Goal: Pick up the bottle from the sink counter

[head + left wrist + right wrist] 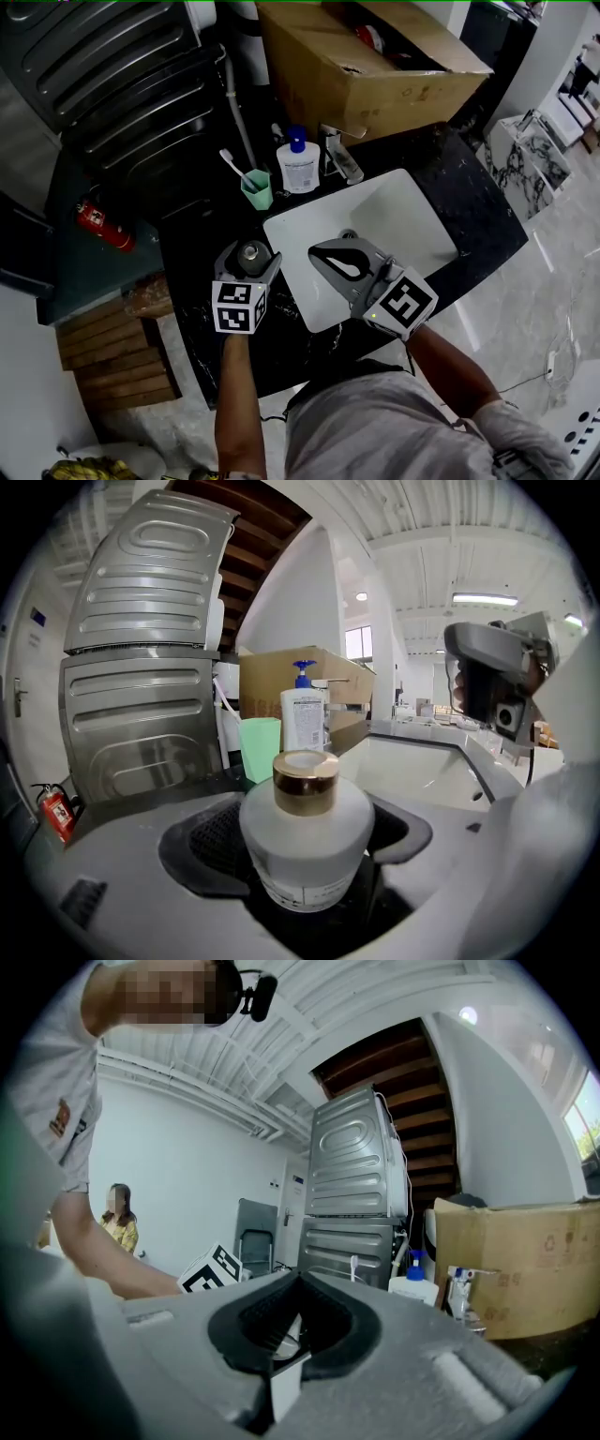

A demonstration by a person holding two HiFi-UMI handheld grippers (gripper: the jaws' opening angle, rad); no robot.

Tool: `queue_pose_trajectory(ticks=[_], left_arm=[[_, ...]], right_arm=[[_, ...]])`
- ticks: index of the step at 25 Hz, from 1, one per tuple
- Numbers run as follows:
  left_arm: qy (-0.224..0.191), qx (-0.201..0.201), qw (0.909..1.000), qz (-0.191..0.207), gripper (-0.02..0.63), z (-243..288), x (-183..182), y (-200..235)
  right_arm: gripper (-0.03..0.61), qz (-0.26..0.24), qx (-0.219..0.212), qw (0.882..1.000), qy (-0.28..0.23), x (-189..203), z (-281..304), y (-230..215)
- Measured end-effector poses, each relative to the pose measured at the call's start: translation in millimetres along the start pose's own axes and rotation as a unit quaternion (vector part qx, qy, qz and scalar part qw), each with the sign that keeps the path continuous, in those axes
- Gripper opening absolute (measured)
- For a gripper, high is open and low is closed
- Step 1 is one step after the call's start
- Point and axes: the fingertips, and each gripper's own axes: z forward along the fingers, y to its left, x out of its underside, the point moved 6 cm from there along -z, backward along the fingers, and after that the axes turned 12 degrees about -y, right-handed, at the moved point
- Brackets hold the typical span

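Note:
A squat white bottle (251, 251) with a gold cap stands on the black sink counter (469, 202), left of the basin. My left gripper (250, 255) has its jaws wide apart around it. In the left gripper view the bottle (305, 841) fills the space between the black pads (211, 841), and I see no squeeze on it. My right gripper (315, 251) hangs over the front of the white basin, its jaws closed tip to tip with nothing held. The right gripper view shows the same closed tips (300, 1277).
The white sink basin (398, 216) lies right of the bottle. Behind it are a blue-topped pump bottle (298, 161), a green cup with a toothbrush (257, 187), a tap (342, 157) and a cardboard box (366, 56). Grey machines (112, 75) and a red extinguisher (103, 225) stand at the left.

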Motion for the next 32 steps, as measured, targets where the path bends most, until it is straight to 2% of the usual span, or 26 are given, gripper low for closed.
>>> queue_pose_trajectory(ticks=[8, 17, 24, 32], left_arm=[[0.002, 0.014, 0.9999, -0.006, 0.333, 5.6, 0.6, -0.6], [0.003, 0.002, 1.0, -0.001, 0.331, 4.2, -1.5, -1.7], [-0.023, -0.006, 0.9997, 0.003, 0.331, -8.6, -29.6, -11.2], [-0.061, -0.02, 0.9979, 0.007, 0.331, -35.2, -64.7, -25.7]], right_arm=[[0.002, 0.01, 0.001, 1.0, 0.007, 11.6, -2.0, -4.9], [0.002, 0.017, 0.004, 1.0, 0.012, 18.0, -7.6, -8.5], [0.002, 0.023, 0.007, 1.0, 0.005, 16.8, -11.0, -14.4], [0.002, 0.005, 0.002, 1.0, -0.011, 16.9, -18.1, -21.0]])
